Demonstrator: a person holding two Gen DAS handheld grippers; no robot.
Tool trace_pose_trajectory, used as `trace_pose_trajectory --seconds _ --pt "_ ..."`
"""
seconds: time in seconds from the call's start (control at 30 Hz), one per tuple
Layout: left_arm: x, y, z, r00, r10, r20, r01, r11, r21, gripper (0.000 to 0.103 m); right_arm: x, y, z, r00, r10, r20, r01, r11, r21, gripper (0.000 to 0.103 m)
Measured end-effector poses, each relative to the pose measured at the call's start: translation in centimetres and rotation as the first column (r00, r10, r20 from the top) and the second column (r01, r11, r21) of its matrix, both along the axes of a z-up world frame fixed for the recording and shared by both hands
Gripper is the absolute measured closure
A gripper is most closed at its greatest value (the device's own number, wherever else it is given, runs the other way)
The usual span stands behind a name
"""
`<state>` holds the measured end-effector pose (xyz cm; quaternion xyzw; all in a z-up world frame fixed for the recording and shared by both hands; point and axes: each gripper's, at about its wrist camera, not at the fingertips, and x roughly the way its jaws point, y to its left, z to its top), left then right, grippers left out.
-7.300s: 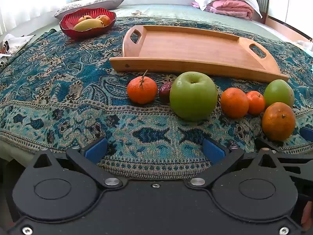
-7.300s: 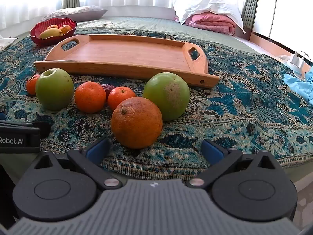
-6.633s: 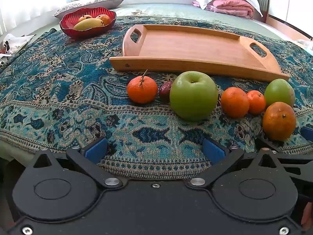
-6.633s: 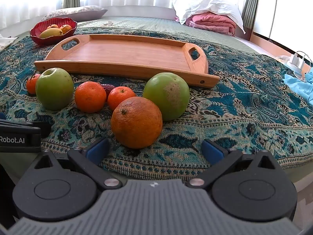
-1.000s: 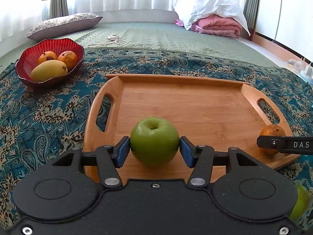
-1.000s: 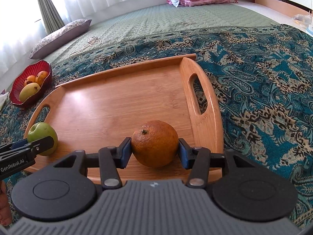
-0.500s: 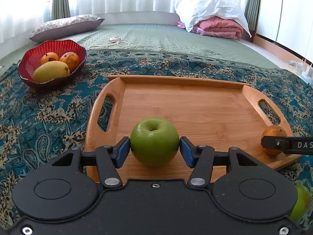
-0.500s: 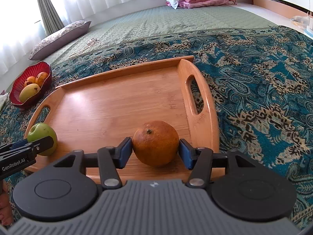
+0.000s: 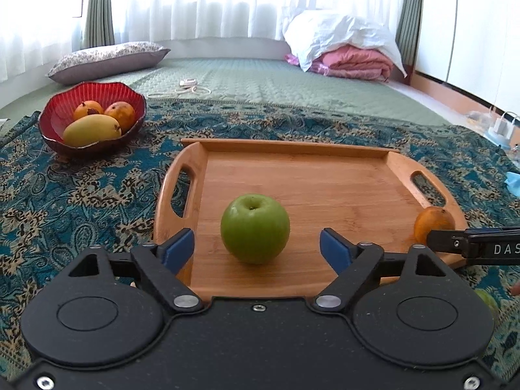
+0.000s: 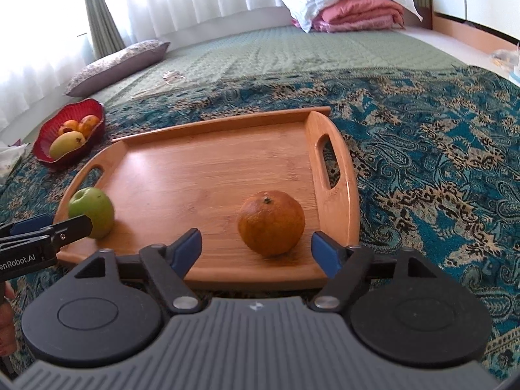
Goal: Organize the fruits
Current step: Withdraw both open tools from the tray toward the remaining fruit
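A green apple (image 9: pixel 255 228) sits on the near left part of the wooden tray (image 9: pixel 302 175); it also shows in the right wrist view (image 10: pixel 91 207). My left gripper (image 9: pixel 256 250) is open, its pads apart on either side of the apple and not touching it. An orange (image 10: pixel 271 222) sits on the near right part of the tray (image 10: pixel 208 169), also seen in the left wrist view (image 9: pixel 432 222). My right gripper (image 10: pixel 256 248) is open around the orange without touching it.
A red bowl (image 9: pixel 92 115) with a mango and two small fruits stands far left on the patterned blue cloth (image 9: pixel 65 195). A green fruit (image 9: pixel 486 299) lies on the cloth at the near right. A pillow and folded bedding lie at the back.
Both grippers have opened and let go: the apple and the orange now rest on the tray, and both grippers have drawn back slightly.
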<state>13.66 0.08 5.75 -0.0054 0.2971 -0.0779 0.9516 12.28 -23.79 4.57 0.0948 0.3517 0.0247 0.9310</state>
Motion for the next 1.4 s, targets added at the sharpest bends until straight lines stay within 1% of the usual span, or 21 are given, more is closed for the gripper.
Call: trace_pose_trajectory --seconds 0.07,0.23,0.4,0.5,0.7,0.9,1.07,1.17,1.27,1.4 --pt "-1.0 0.2 0.2 1.0 -0.001 0.018 0.002 1.0 -0.005 0.015 -0.7 0.2 0.1 1.0 0.011 0.019 -0.011 1.0 0.004 0.016" --pt "-3.8 0.6 0.3 0.998 -0.016 0.059 0.017 1.0 -0.019 0.009 -3.2 0.7 0.3 0.994 0.037 0.099 -0.037 0.999 -0.001 0.012" --pt "-6.4 1.1 -0.3 0.995 -0.019 0.095 0.023 0.999 -0.04 0.006 -5.6 1.5 -0.1 0.984 0.056 0.167 -0.047 0.997 -0.058 0.009" --pt "-7.7 1.2 -0.6 0.993 -0.015 0.117 0.019 0.999 -0.03 0.004 -6.9 2.0 -0.4 0.978 0.059 0.199 -0.042 0.995 -0.091 0.007" --pt "-9.7 1.3 -1.6 0.988 -0.018 0.151 0.017 1.0 0.004 0.001 -9.4 2.5 -0.9 0.965 0.016 0.263 0.024 0.988 -0.15 0.001" --pt "-11.1 1.6 -2.6 0.987 -0.009 0.158 0.006 1.0 0.02 0.0 -11.3 2.5 -1.6 0.954 -0.006 0.3 0.062 0.982 -0.177 0.0" --pt "-11.5 2.3 -3.6 0.988 0.013 0.152 -0.015 1.0 0.011 0.0 -13.1 2.5 -2.3 0.93 -0.067 0.363 0.141 0.973 -0.182 0.0" --pt "-11.6 2.6 -3.9 0.988 0.025 0.155 -0.027 1.0 0.014 0.0 -13.7 2.5 -2.6 0.923 -0.08 0.377 0.162 0.969 -0.189 0.0" --pt "-11.6 3.0 -4.2 0.987 0.042 0.154 -0.045 0.999 0.014 0.0 -14.0 2.6 -3.0 0.924 -0.081 0.373 0.166 0.965 -0.202 0.001" --pt "-11.8 3.5 -4.6 0.988 0.063 0.144 -0.064 0.998 0.007 0.0 -14.4 2.6 -3.5 0.931 -0.077 0.357 0.154 0.969 -0.195 0.003"
